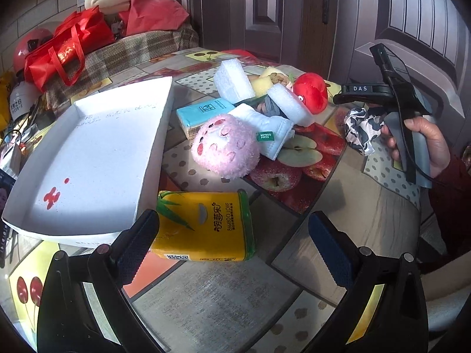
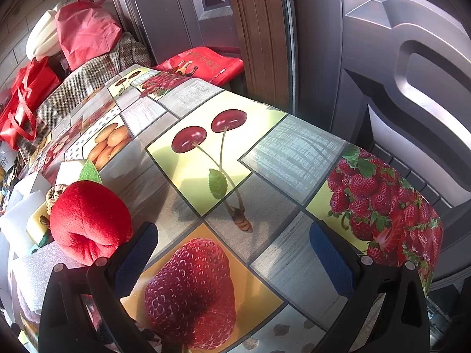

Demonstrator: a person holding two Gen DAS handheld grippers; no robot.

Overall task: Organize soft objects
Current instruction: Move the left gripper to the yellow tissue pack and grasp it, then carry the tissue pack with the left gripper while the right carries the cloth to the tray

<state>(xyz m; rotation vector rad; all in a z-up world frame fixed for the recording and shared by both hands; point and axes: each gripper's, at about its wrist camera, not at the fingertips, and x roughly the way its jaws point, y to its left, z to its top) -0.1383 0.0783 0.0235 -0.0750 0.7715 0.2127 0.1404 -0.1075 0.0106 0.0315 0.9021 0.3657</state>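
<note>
- Left wrist view: one white cardboard tray (image 1: 97,153) sits on the fruit-print tablecloth (image 1: 223,294), its floor bare but for red spots near one corner.
- Just beside the tray's near corner lies one yellow tissue pack (image 1: 206,223), flat on the cloth and partly between the fingers of the left gripper (image 1: 235,244), whose jaws stand spread wide with nothing pinched.
- Behind it, a heap of soft items: one pink plush ball (image 1: 225,147), one white folded cloth (image 1: 270,129) with a green tag touching the ball, one blue tissue pack (image 1: 203,114), two white foam blocks (image 1: 234,81), one red plush toy (image 1: 312,91), and yellow sponges, partly hidden.
- At right, the person's right hand (image 1: 424,141) grips the handle of the right gripper (image 1: 344,98), held above the table near the heap; one black-and-white patterned cloth (image 1: 362,131) lies just beside the hand. From this side angle, whether those jaws are parted cannot be told.
- Right wrist view: the right gripper (image 2: 234,250) hovers over the tablecloth (image 2: 294,147), tilted down over a printed strawberry; its jaws stand wide apart, holding nothing.
- The red plush toy (image 2: 88,220) sits just beside the gripper's left finger (image 2: 138,253), resting against white foam (image 2: 38,267).
- Red bags (image 2: 85,32) are piled beyond the table's far end.
</note>
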